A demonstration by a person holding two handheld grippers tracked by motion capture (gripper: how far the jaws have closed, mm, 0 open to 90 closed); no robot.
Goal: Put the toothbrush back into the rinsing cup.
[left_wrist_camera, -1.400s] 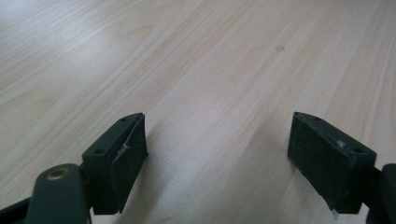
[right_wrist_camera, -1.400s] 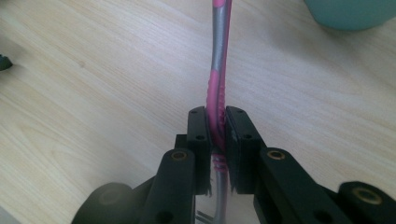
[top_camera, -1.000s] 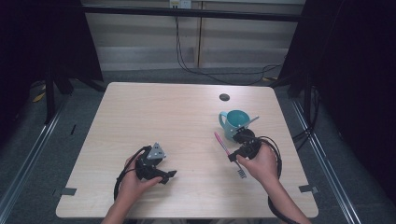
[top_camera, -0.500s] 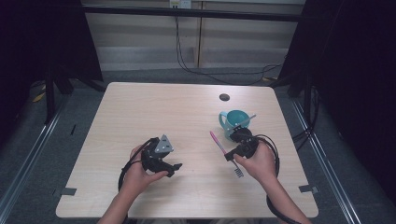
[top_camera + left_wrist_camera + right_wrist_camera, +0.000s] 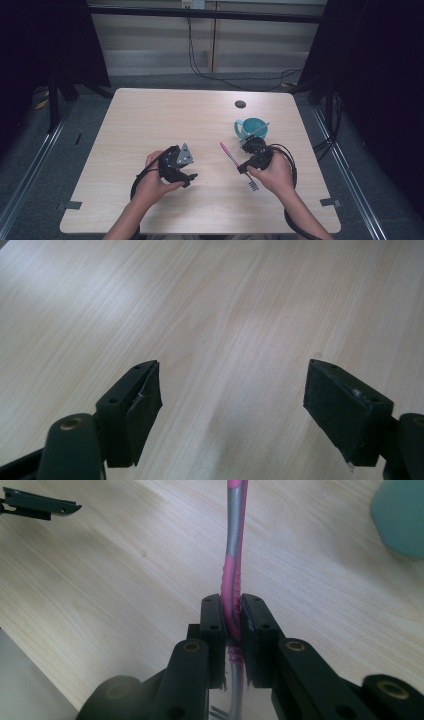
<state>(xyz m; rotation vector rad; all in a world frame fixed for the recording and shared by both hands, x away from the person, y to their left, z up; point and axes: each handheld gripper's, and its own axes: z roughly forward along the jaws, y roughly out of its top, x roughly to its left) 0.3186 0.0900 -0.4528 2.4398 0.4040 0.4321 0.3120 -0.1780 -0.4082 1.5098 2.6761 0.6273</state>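
My right gripper (image 5: 243, 168) is shut on a pink and grey toothbrush (image 5: 229, 152), held near its middle just above the table. The pink handle points to the far left and the bristle head (image 5: 253, 186) toward the front edge. In the right gripper view the pads (image 5: 232, 610) clamp the toothbrush (image 5: 234, 540). My left gripper (image 5: 191, 179) hovers over the table at front left. Its jaws (image 5: 232, 405) stand open with only bare wood between them, and they have just been closing a little.
A teal mug (image 5: 250, 127) with a grey stick (image 5: 261, 128) leaning in it stands just behind the right hand, and its edge shows as the mug (image 5: 400, 520) in the right gripper view. A dark round hole (image 5: 240, 104) sits near the table's far edge.
The left hand has lifted and moved right and a little farther from the front edge. The right hand and the toothbrush have stayed put.
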